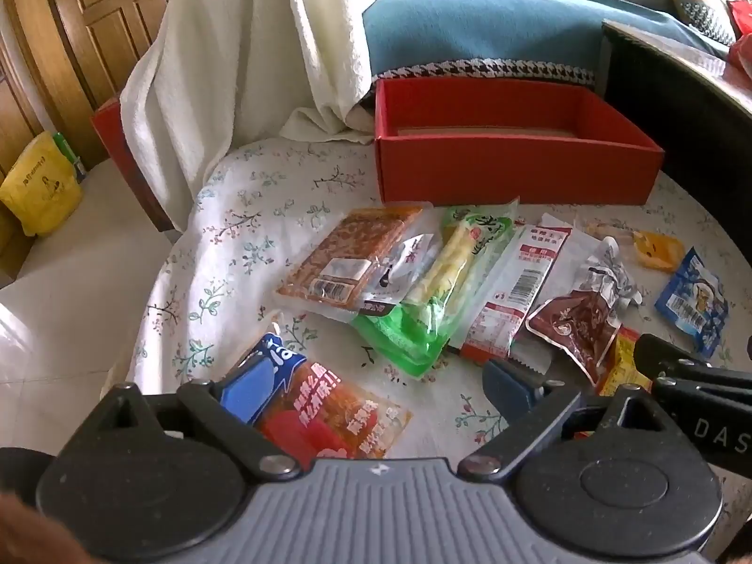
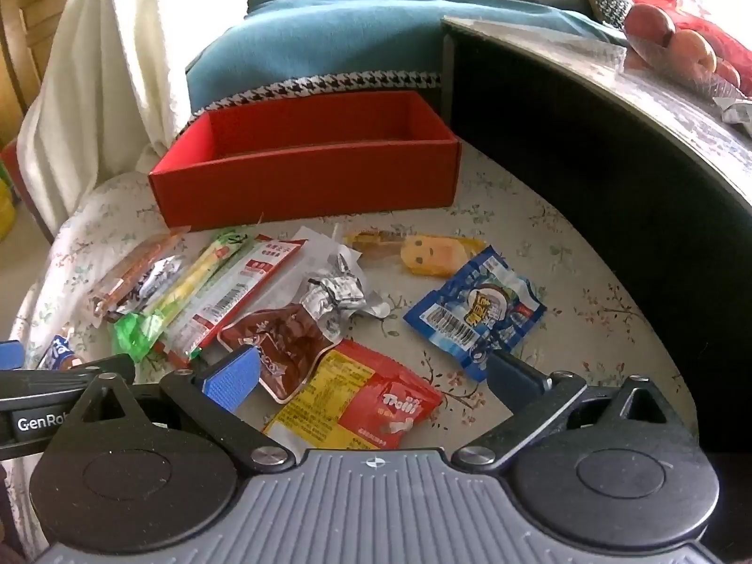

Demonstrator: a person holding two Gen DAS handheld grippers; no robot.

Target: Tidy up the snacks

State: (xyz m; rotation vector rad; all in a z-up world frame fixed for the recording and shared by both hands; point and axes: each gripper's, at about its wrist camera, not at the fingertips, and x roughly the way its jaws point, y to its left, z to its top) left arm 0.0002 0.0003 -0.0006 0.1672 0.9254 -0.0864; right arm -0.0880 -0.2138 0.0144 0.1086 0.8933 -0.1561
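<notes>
An empty red box (image 1: 507,174) (image 2: 305,169) stands at the back of a floral-cloth table (image 1: 235,235). Several snack packets lie in front of it: an orange-brown packet (image 1: 348,254), a green bamboo-shoot packet (image 1: 446,282), a brown packet (image 1: 575,324) (image 2: 277,338), a blue packet (image 2: 474,312) and a yellow-red Trolli packet (image 2: 357,404). My left gripper (image 1: 380,385) is open above a blue-and-red packet (image 1: 324,413). My right gripper (image 2: 371,376) is open above the Trolli packet.
A white towel (image 1: 244,56) hangs over a chair behind the table. A blue sofa (image 1: 493,19) lies beyond the box. A dark curved table (image 2: 587,141) rises at the right. A yellow bag (image 1: 42,183) sits on the floor at left.
</notes>
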